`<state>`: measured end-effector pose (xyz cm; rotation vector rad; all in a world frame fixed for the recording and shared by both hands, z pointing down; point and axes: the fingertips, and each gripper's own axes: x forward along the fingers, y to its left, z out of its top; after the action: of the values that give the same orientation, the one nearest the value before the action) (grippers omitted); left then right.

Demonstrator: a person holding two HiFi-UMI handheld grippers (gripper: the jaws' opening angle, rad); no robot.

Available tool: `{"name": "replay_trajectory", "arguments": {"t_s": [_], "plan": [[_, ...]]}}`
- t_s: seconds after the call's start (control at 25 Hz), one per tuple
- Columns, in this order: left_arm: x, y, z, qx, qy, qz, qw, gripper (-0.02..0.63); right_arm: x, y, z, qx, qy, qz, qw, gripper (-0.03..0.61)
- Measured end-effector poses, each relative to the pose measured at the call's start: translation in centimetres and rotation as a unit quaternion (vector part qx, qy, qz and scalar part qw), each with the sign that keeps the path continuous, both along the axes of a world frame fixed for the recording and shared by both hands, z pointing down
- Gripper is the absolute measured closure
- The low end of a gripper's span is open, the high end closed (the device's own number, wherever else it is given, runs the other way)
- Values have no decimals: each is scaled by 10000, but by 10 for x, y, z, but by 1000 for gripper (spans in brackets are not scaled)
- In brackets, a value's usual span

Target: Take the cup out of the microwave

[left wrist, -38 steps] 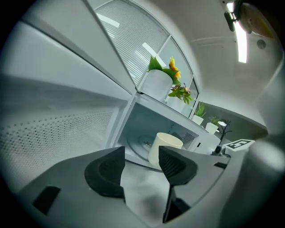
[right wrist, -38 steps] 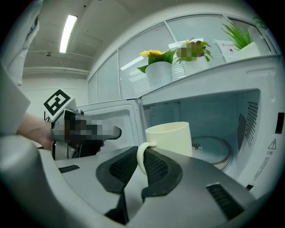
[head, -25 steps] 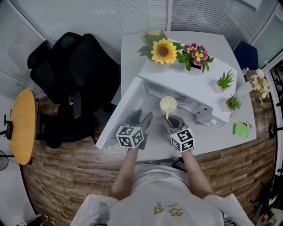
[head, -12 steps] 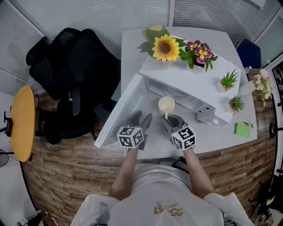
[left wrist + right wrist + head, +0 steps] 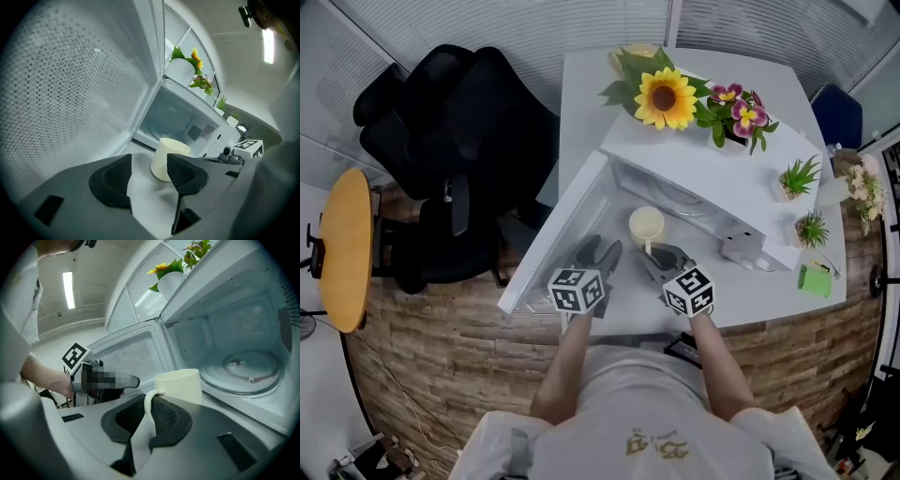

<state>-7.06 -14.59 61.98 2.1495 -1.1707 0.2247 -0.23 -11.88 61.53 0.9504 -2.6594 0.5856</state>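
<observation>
A cream cup (image 5: 647,225) hangs just in front of the open white microwave (image 5: 712,173), outside its cavity. My right gripper (image 5: 654,255) is shut on the cup's handle (image 5: 149,408), which stands upright between the pads of the right gripper (image 5: 149,420). The cup (image 5: 180,385) sits low over the white table; I cannot tell whether it touches. My left gripper (image 5: 598,251) is open beside it, to the left. In the left gripper view the cup (image 5: 166,157) shows past the left gripper (image 5: 150,176), whose jaws hold nothing.
The microwave door (image 5: 553,239) swings open to the left, close to my left gripper. The glass turntable (image 5: 248,371) lies bare inside. A sunflower pot (image 5: 666,94) and other flowers (image 5: 741,112) stand on the microwave. A black office chair (image 5: 450,159) is at the left.
Both grippers have sunk a little toward the table, the cup going down with the right one. The grip on the handle and the open left jaws look the same.
</observation>
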Motion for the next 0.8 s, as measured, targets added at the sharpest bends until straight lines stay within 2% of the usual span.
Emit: {"name": "replay_trajectory", "arguments": {"t_s": [0.4,0.8], "plan": [[-5,1,12,-136,15,-71,9999,377,-12,-2,6,83,-48,-293,9995,525],[-4,-1,14,-156,51,-59,9998,377,-10,6,29,-13,394,-398,9984,517]]}}
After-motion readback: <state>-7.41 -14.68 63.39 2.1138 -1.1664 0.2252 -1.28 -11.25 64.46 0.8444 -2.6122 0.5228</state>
